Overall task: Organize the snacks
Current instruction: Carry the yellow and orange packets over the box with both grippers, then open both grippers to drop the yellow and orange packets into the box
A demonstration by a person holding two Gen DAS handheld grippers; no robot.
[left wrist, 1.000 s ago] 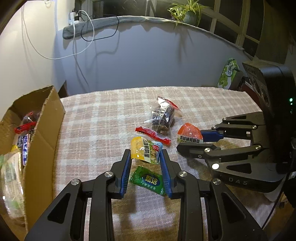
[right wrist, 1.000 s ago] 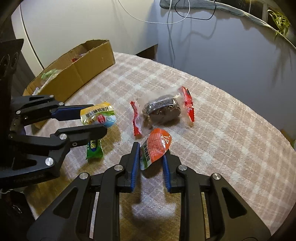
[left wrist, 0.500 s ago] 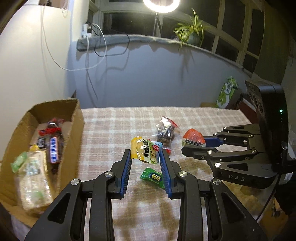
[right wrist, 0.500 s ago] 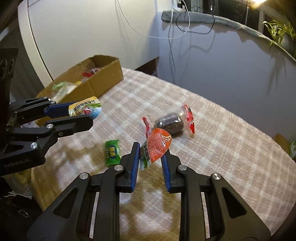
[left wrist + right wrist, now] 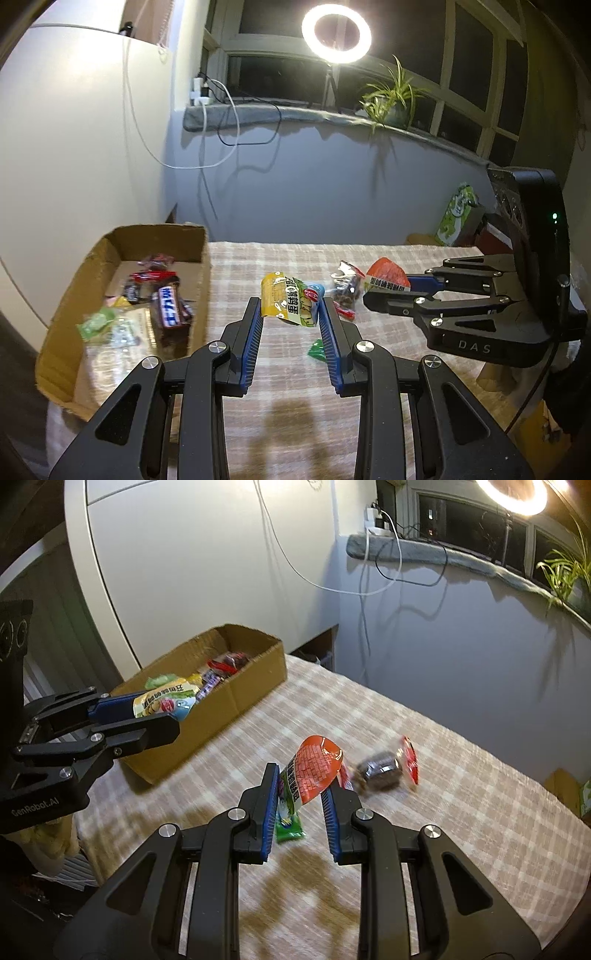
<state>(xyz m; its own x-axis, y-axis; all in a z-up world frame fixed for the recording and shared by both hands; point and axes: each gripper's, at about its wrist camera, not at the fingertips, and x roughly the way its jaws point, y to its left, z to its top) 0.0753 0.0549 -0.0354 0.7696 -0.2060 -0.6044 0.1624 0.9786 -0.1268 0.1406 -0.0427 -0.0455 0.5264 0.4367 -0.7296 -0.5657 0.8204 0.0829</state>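
Note:
My left gripper (image 5: 291, 310) is shut on a yellow and green snack packet (image 5: 290, 301), held in the air above the checked tablecloth. The same packet (image 5: 162, 703) shows in the right wrist view, close to the cardboard box (image 5: 236, 701). An orange snack packet (image 5: 314, 771) is clamped in my right gripper (image 5: 301, 786), also lifted off the table; in the left wrist view this orange packet (image 5: 388, 277) hangs at the right. The cardboard box (image 5: 201, 280) at the left holds several wrapped snacks. On the cloth lie a small green packet (image 5: 290, 825), a clear bag of dark snacks (image 5: 380, 773) and a red stick packet (image 5: 345, 314).
The table (image 5: 461, 830) has a checked cloth and stands against a grey wall under a window sill with cables, a plant (image 5: 391, 96) and a ring light (image 5: 336, 35). A green bag (image 5: 456, 214) stands beyond the table's far right edge.
Both grippers have risen from the table with their packets. The left one has swung toward the cardboard box, whose inside now shows. The items on the cloth look farther away.

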